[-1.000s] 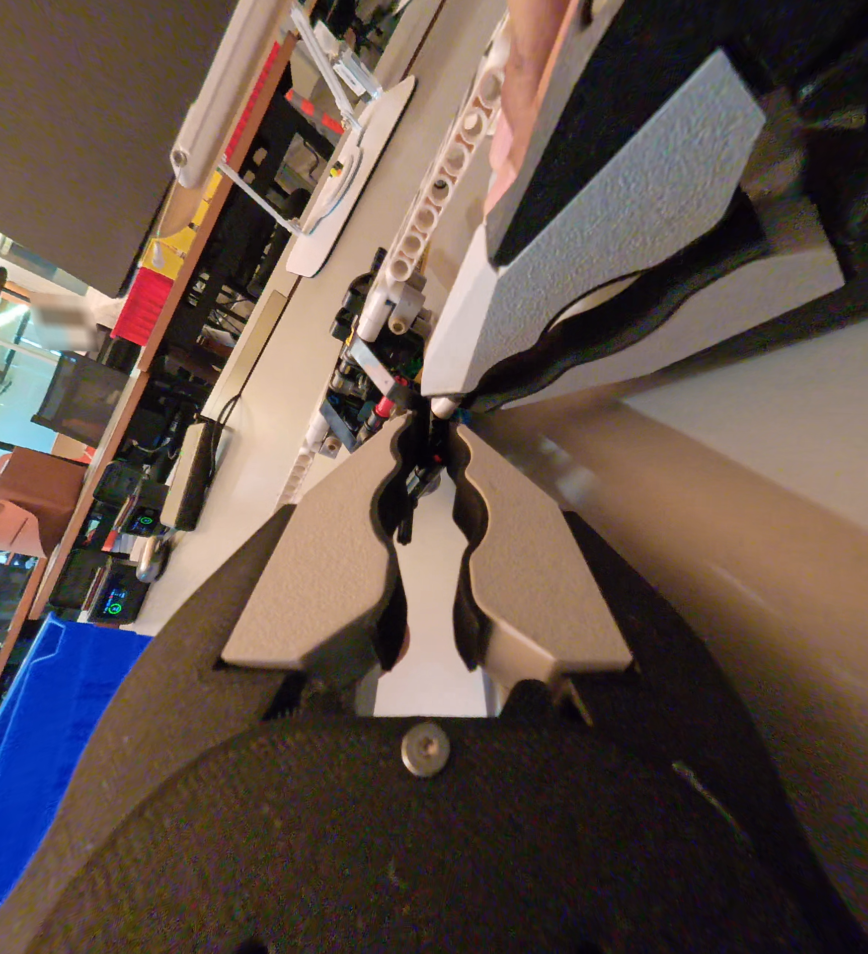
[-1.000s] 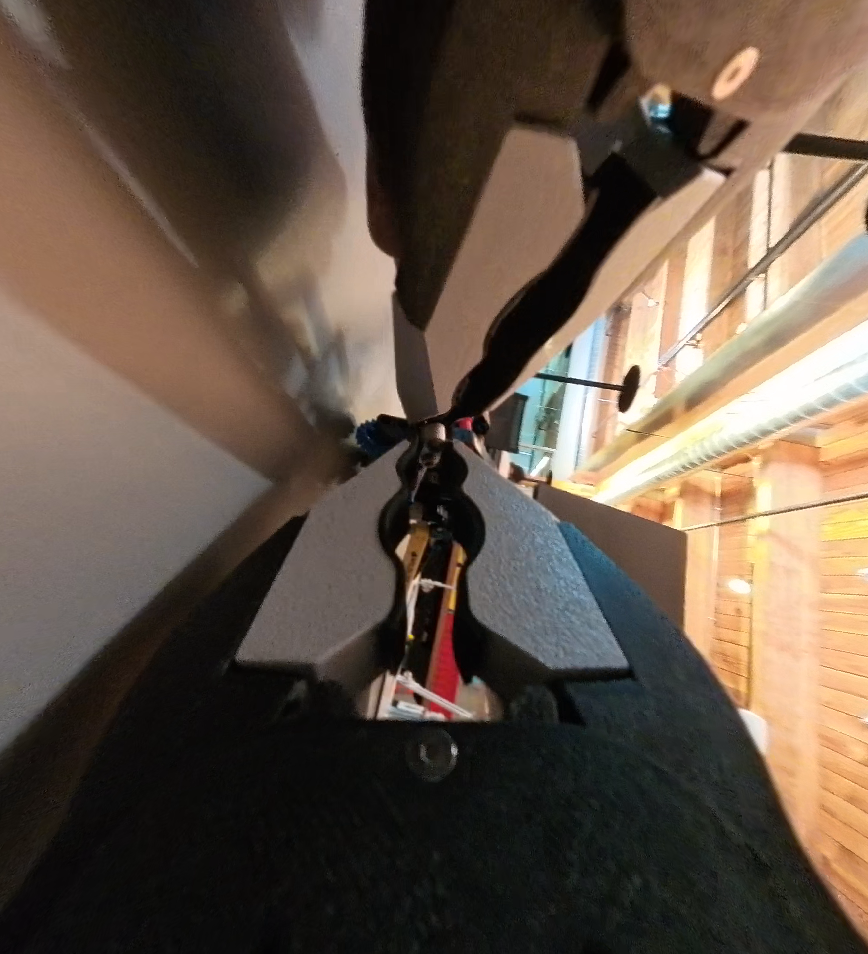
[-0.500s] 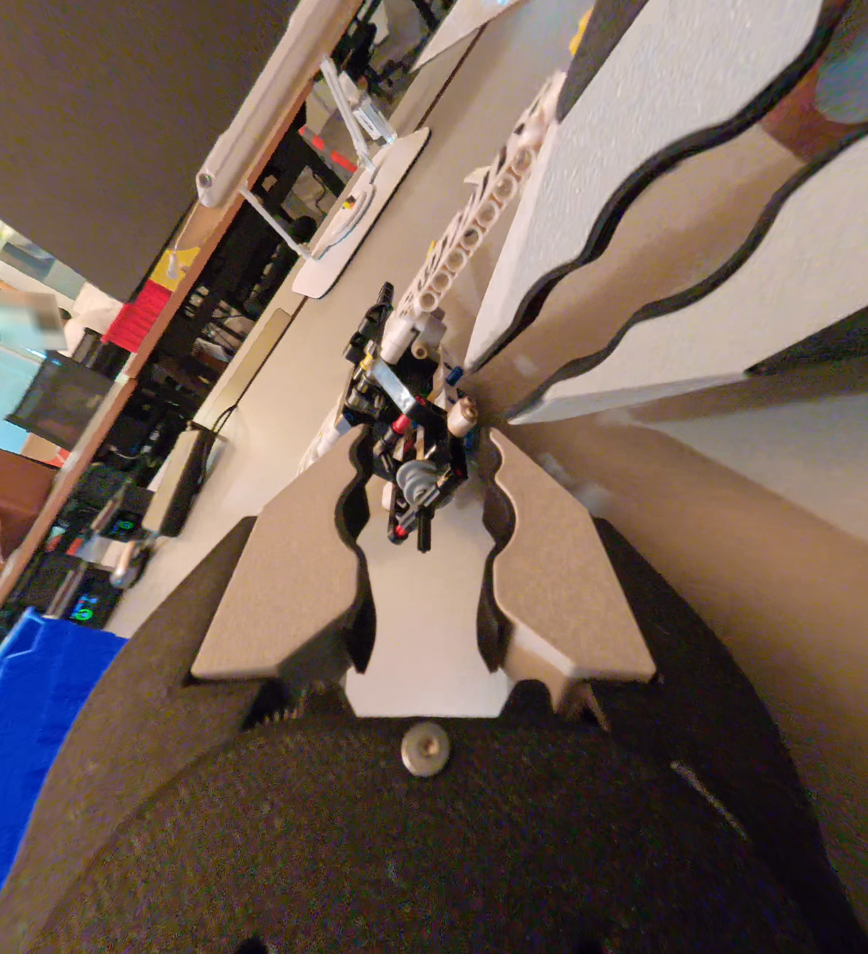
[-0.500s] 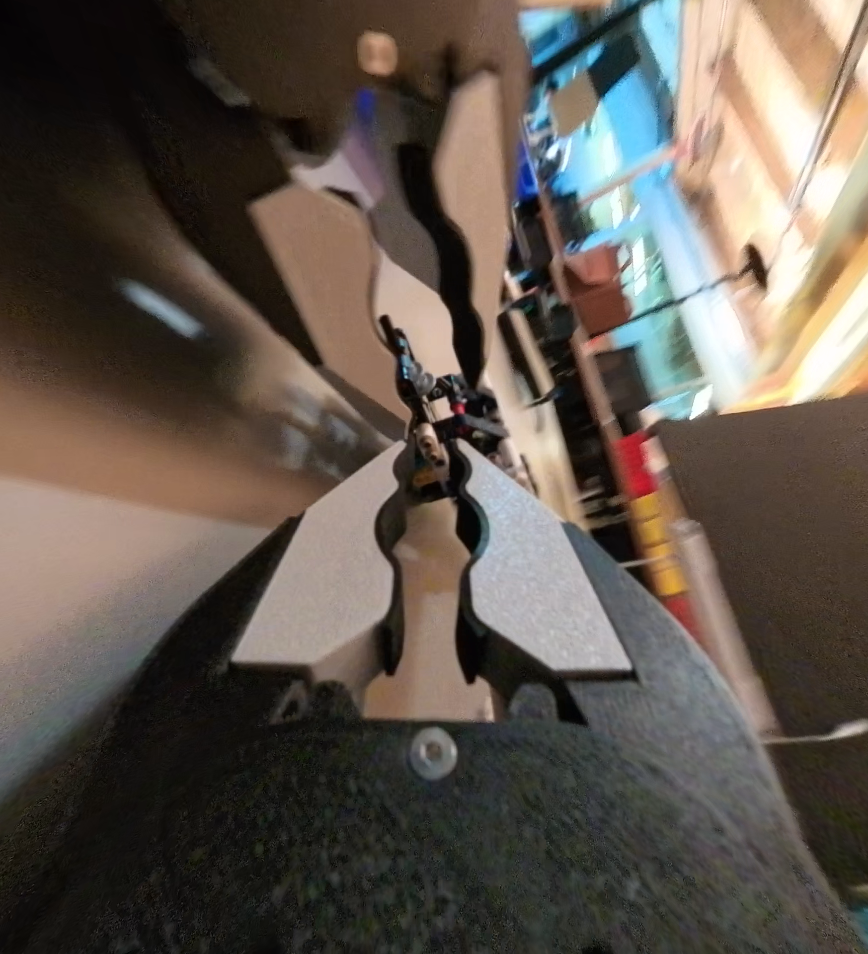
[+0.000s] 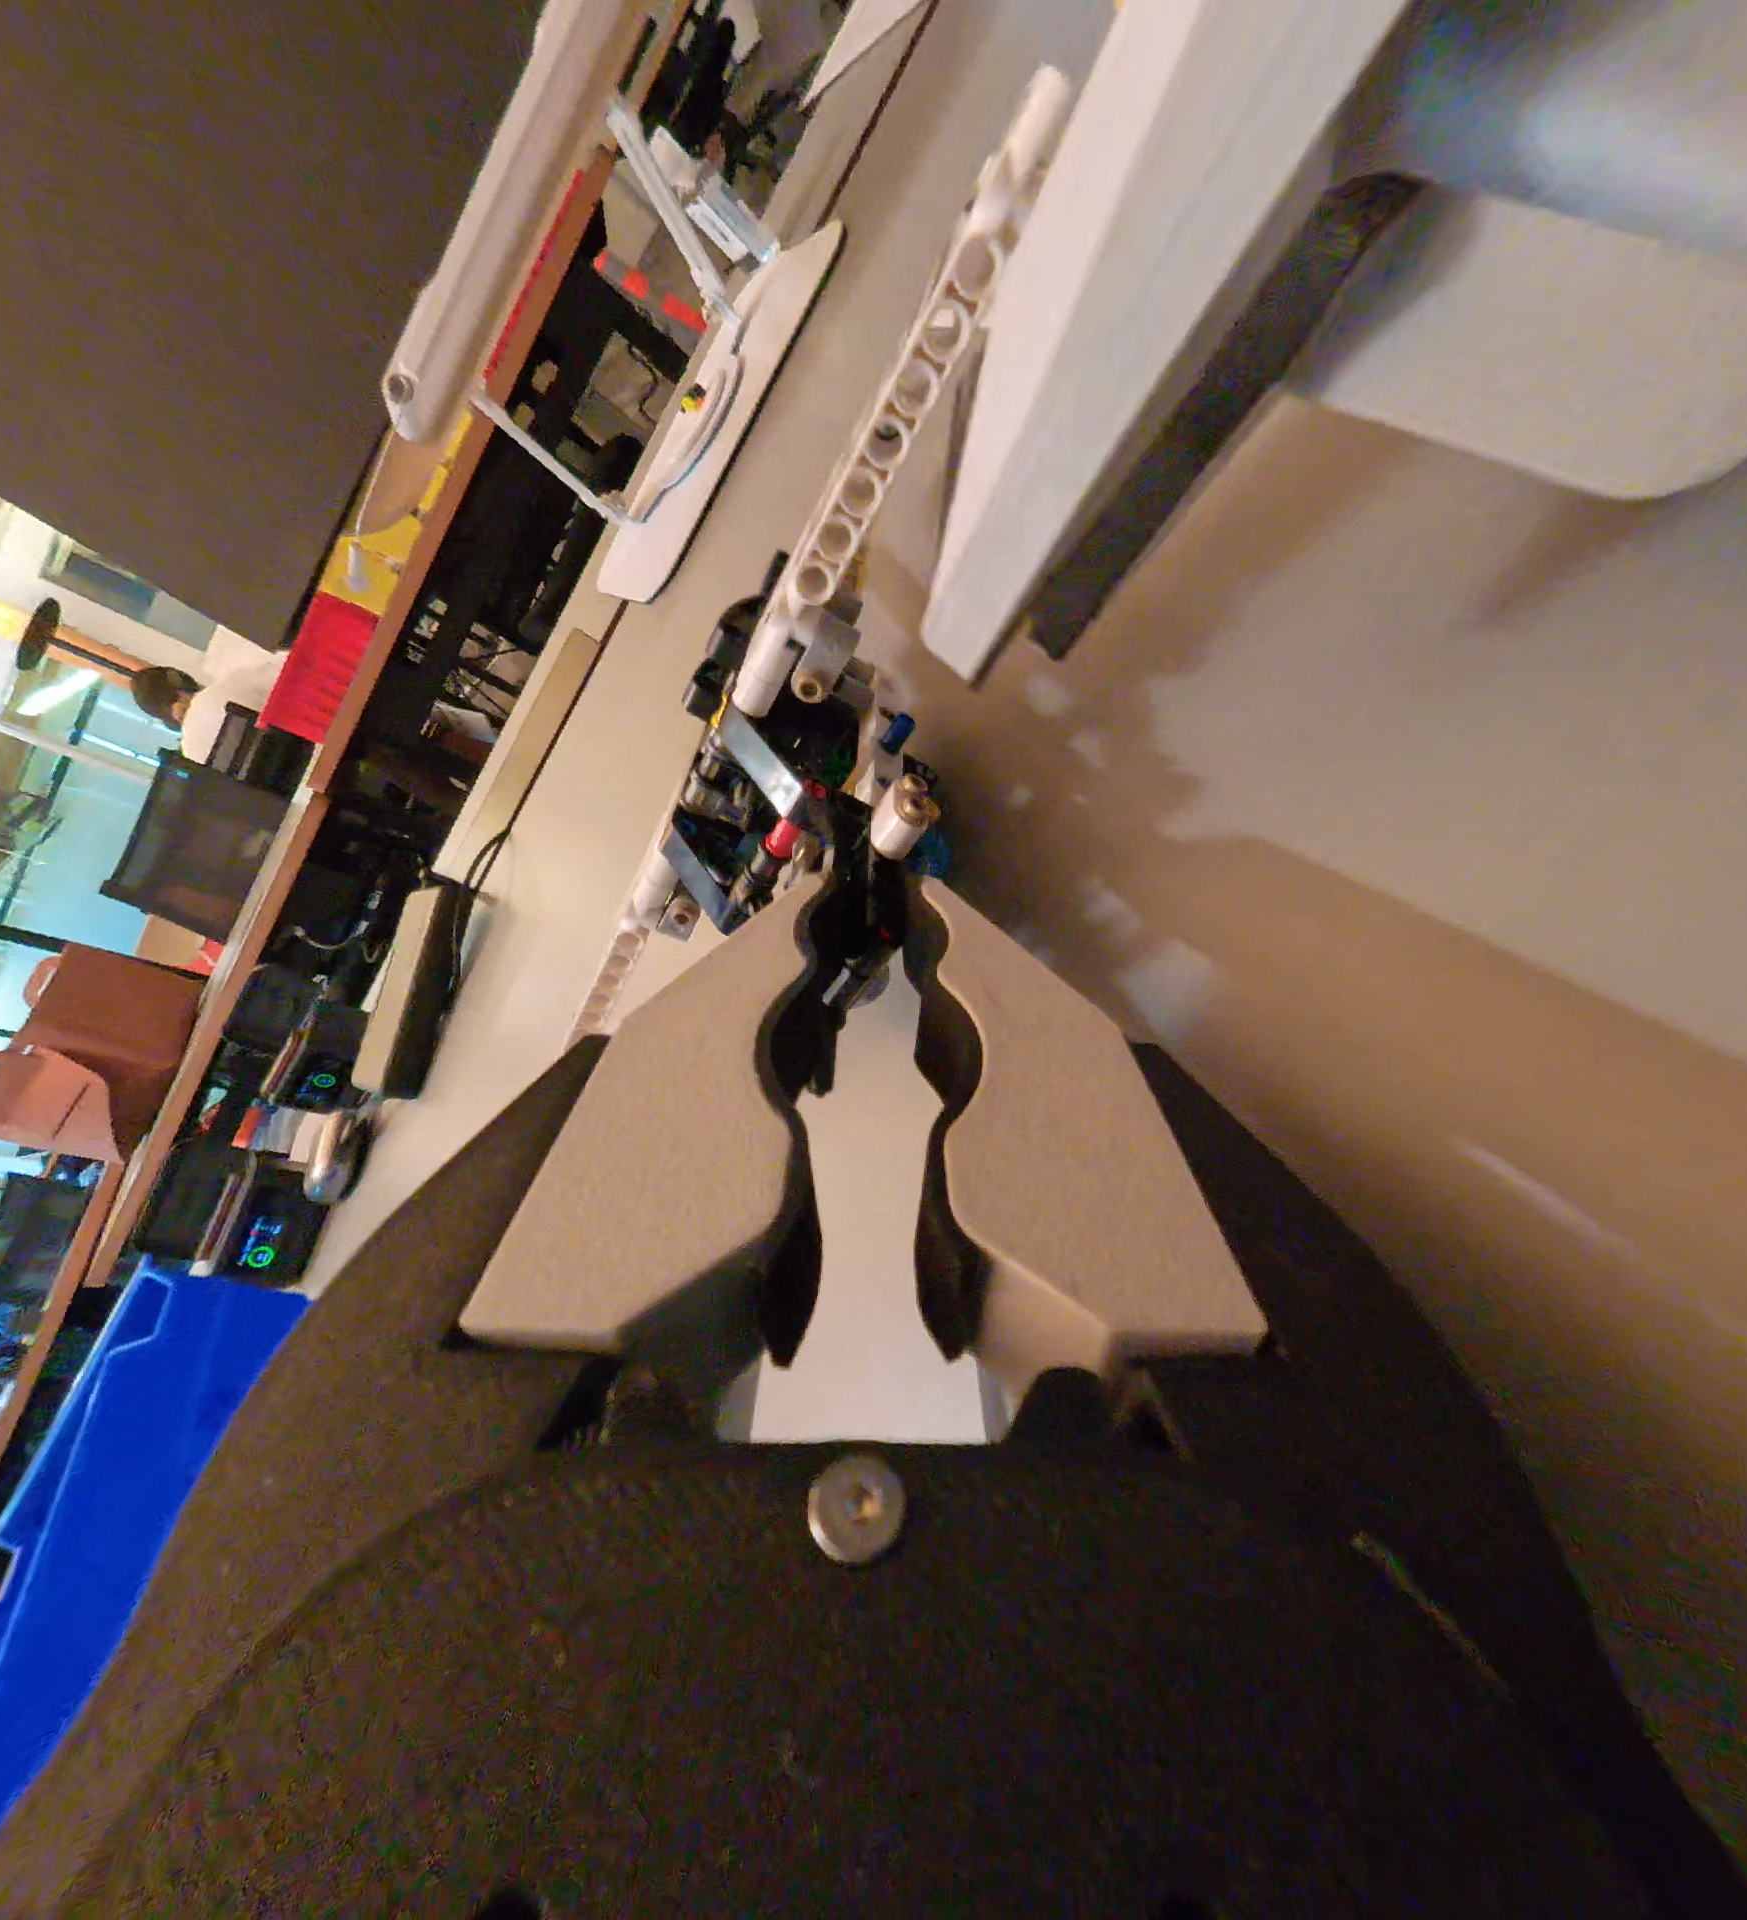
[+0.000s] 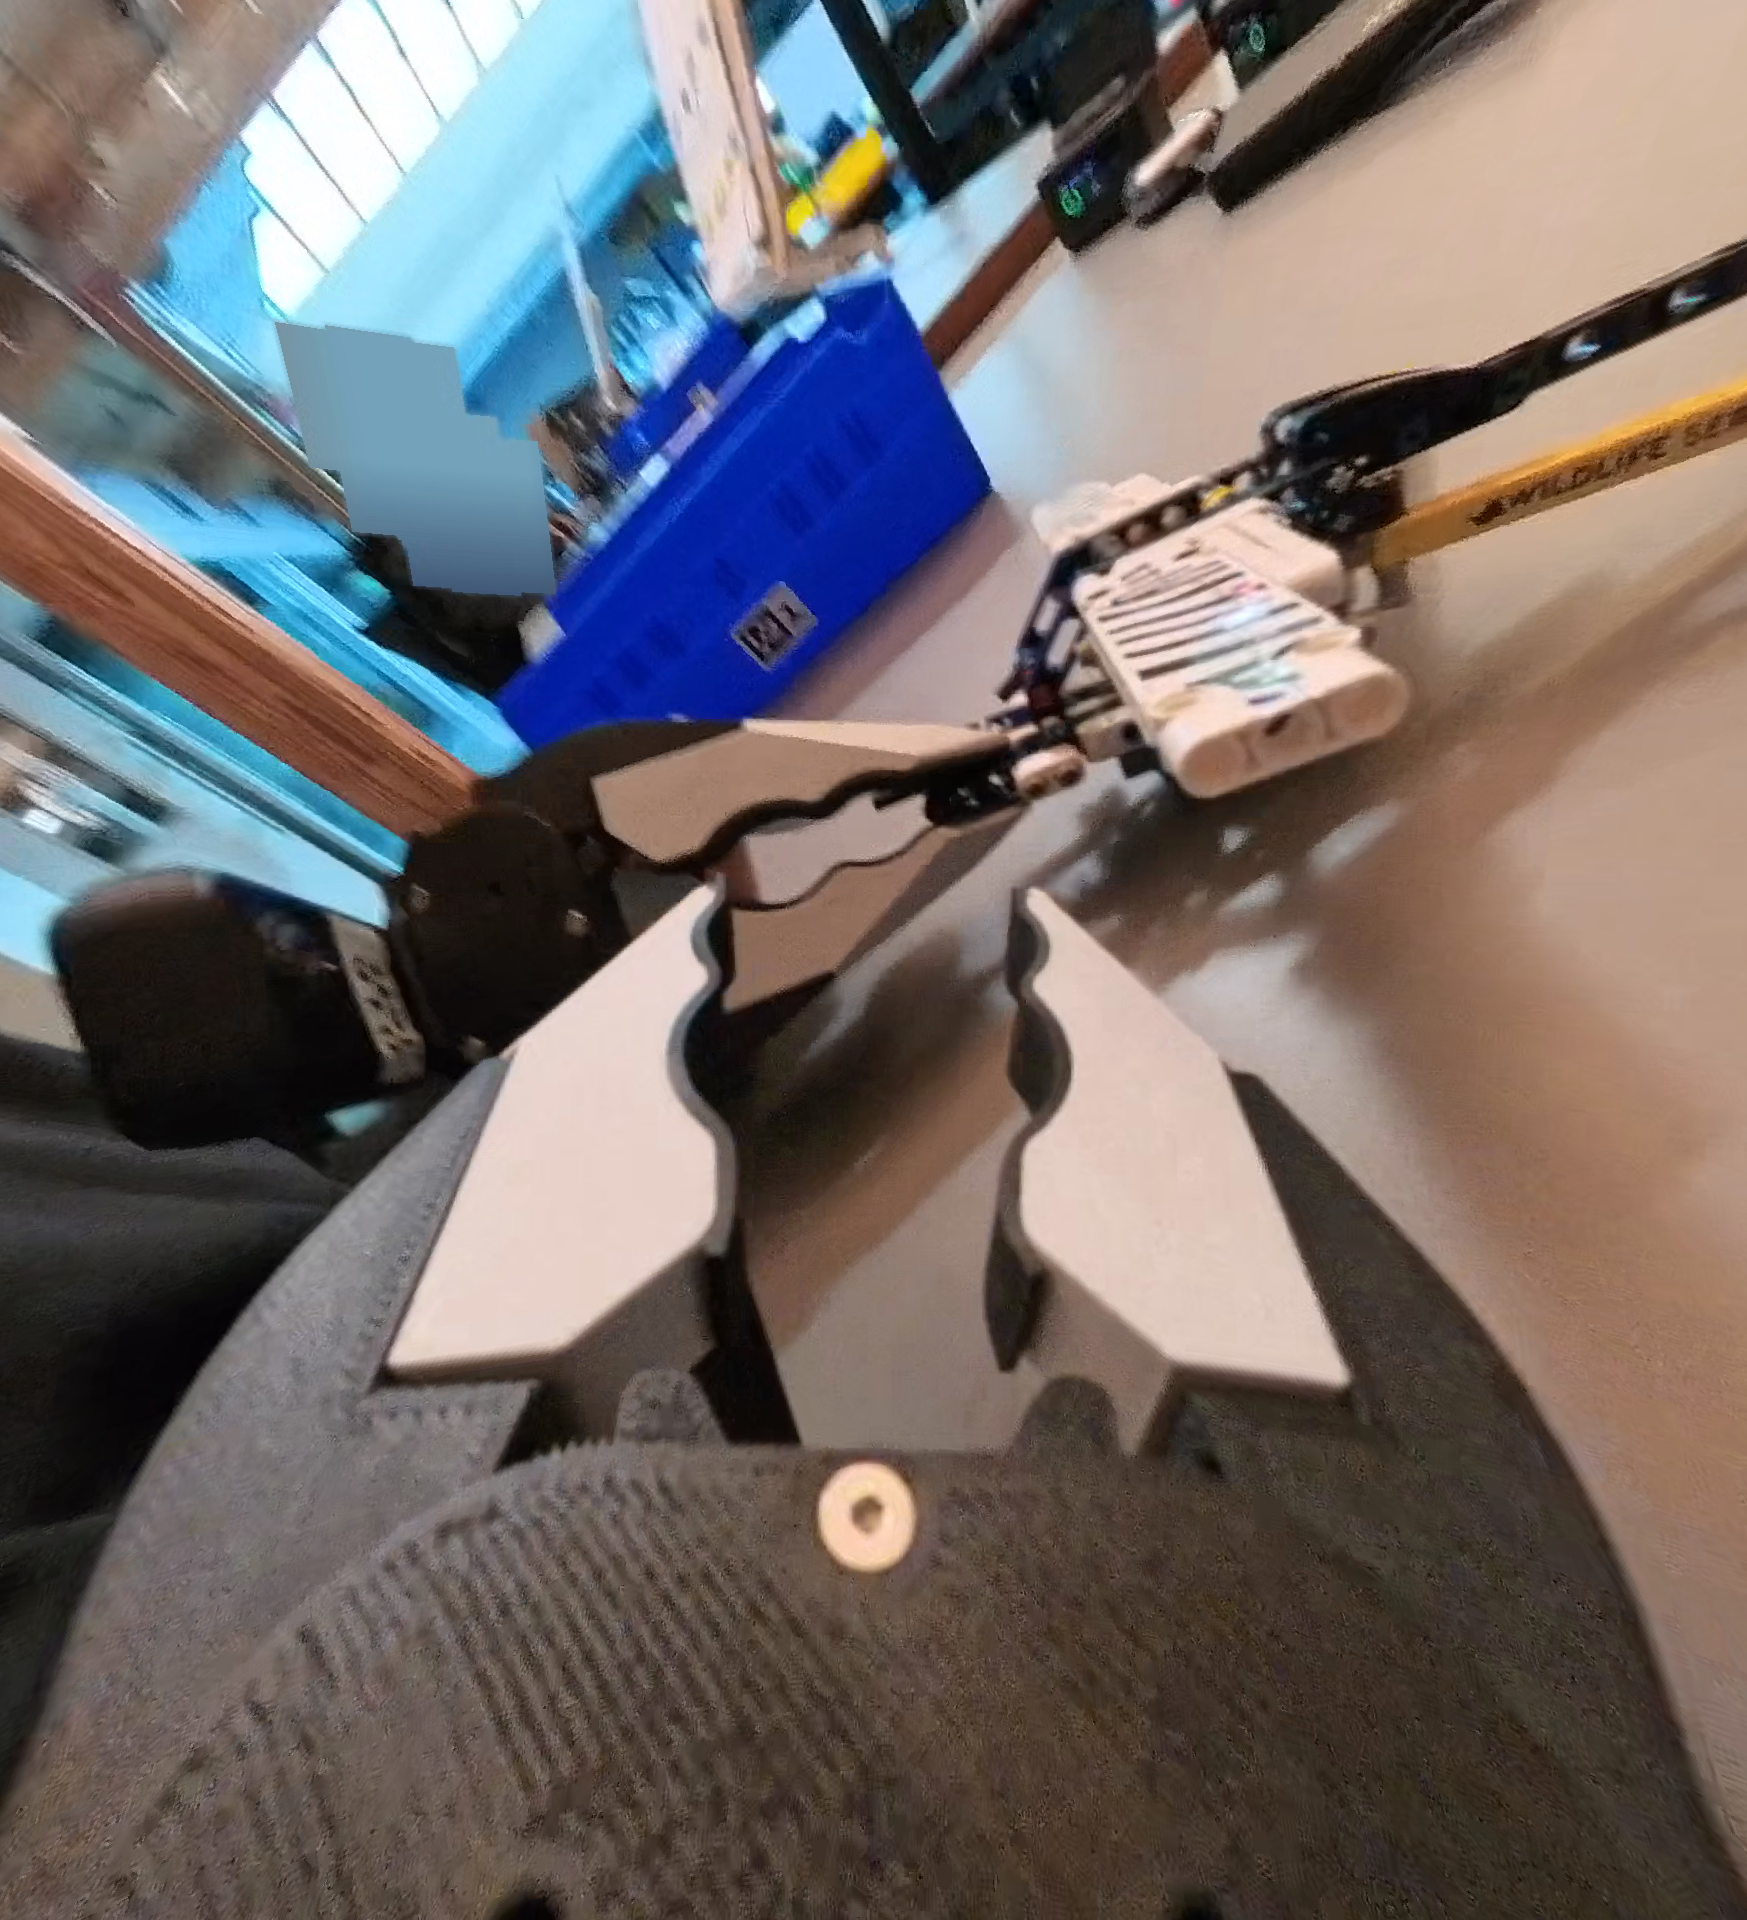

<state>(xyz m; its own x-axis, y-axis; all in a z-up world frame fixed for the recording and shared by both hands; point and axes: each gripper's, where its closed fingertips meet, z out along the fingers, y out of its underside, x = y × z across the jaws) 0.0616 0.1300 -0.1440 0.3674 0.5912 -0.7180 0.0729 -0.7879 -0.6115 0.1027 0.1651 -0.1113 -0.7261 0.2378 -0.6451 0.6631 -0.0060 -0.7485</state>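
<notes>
Right gripper (image 6: 864,935) has let go and backed off the brick model (image 6: 1222,665), jaws wide, bare. Left gripper (image 5: 864,914) pinches its black end piece (image 5: 853,935). Only the right view shows the model's white striped body beside the blue bin (image 6: 744,540).

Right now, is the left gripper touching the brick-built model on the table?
Touching. In the right wrist view the left gripper is closed on a black part at the end of the brick-built model; the left wrist view shows that black part pinched between its fingertips.
</notes>
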